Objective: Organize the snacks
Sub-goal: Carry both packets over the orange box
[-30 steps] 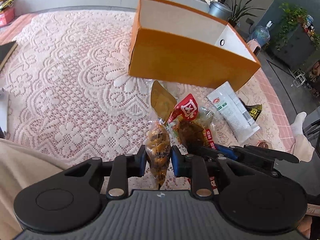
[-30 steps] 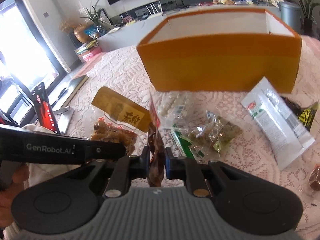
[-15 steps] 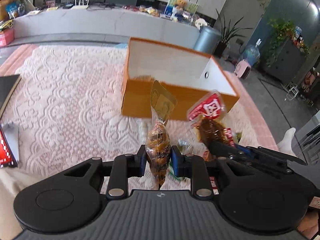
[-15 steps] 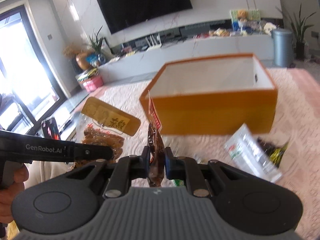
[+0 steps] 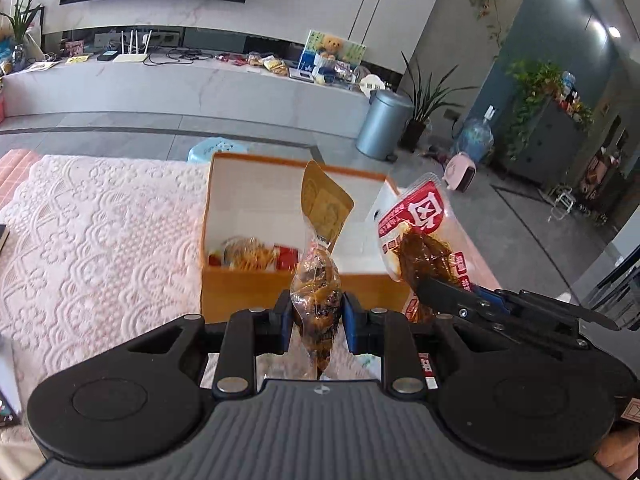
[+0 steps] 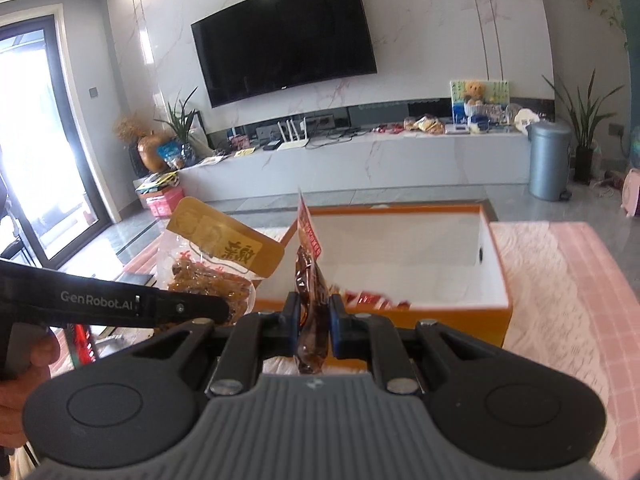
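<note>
A: What is clamped now?

B: A gold-topped snack pack (image 5: 316, 292) is pinched in the left gripper (image 5: 315, 322), a red-labelled pack (image 6: 310, 300) in the right gripper (image 6: 314, 322).

A: What has changed?

B: Both packs have been lifted off the lace-covered bench (image 5: 100, 240) and are held before the orange box (image 5: 256, 288); release inside is judged next.

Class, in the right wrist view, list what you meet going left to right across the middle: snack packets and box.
Gold-labelled snack packet → red-labelled snack packet → orange box.
</note>
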`<state>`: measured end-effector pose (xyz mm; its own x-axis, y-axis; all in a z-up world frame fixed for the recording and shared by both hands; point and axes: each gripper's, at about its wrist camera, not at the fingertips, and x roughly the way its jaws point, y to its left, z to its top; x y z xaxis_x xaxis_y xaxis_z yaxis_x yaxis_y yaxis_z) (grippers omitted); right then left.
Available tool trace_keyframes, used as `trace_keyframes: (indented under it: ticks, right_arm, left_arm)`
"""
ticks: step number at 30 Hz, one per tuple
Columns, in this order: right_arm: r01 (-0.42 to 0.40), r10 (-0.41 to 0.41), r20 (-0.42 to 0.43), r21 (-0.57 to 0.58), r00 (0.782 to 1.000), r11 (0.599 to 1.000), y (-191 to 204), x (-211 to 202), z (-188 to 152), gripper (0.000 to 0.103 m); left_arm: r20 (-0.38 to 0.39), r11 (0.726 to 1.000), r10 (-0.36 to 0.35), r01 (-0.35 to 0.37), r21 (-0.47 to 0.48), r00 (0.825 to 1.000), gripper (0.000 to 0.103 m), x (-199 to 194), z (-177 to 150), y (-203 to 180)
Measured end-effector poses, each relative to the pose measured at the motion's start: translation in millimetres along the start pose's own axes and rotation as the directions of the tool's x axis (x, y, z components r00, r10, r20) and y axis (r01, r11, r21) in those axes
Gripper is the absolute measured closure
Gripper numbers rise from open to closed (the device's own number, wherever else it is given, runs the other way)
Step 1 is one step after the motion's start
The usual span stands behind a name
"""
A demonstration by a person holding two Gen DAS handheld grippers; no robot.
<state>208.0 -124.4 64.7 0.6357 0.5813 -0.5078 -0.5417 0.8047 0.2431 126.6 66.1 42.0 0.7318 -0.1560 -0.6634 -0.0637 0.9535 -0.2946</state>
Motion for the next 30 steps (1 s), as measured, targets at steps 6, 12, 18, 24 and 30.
trace_keyframes:
  ticks: [6,12,18,24,30]
  right_arm:
    - [0.036,-0.036,0.004,0.000,0.999,0.999,-12,22,24,0.092]
    - [0.053,-0.052,-0.026,0.029,0.998,0.998,-26,50,36,0.092]
    - [0.082,-0.080,-0.059,0.035,0.995,0.996,-31,85,42,0.092]
    - [0.127,-0.127,-0.079,-0.006,0.989,0.992,-38,121,45,0.092]
    - [0.157,-0.160,-0.101,-0.044,0.982,0.987,-48,153,47,0.092]
  left_arm:
    - [0.005,1.000,-0.002,0.002,-0.011,1.000,0.075,21,20,4]
    - [0.000,1.000,-0.002,0.002,-0.017,1.000,0.075,48,34,9]
    - [-0.014,0.999,0.010,-0.011,-0.038,1.000,0.075,76,42,15]
    - [-0.029,0.999,0.020,-0.021,-0.040,0.999,0.076,105,52,17]
    - [-0.058,0.999,0.037,-0.039,-0.027,0.998,0.076,132,57,18]
